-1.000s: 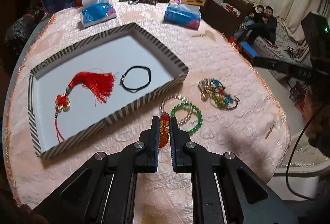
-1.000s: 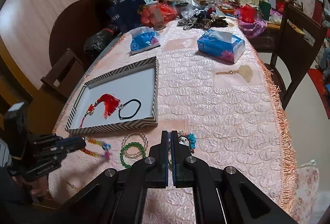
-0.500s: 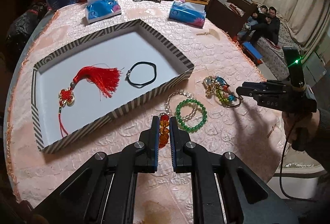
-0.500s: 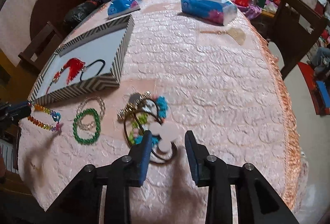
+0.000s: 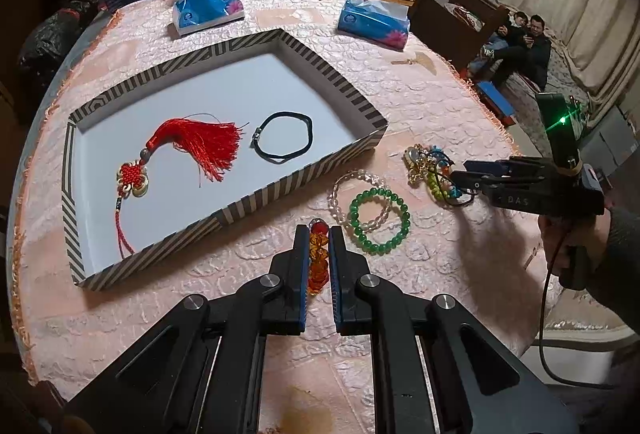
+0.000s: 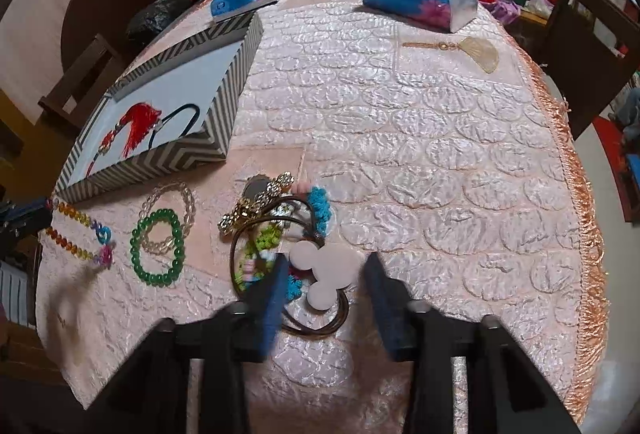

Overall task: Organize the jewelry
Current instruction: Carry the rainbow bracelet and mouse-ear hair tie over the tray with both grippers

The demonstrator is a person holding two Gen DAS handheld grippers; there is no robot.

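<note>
Only right wrist view shows bead strand's (image 6: 76, 234) dangling loop, left jaws clamped on it, right jaws closing around hair-tie pile (image 6: 288, 242).

The left gripper (image 5: 319, 262) points steeply down, jaws clamped on an orange-and-red faceted bead strand (image 5: 318, 260). The right gripper (image 6: 325, 274) tilts down too, jaws closing, either side of a pale pink three-lobed charm (image 6: 326, 266) without pressing it. A hand (image 5: 576, 246) grips its handle.
</note>
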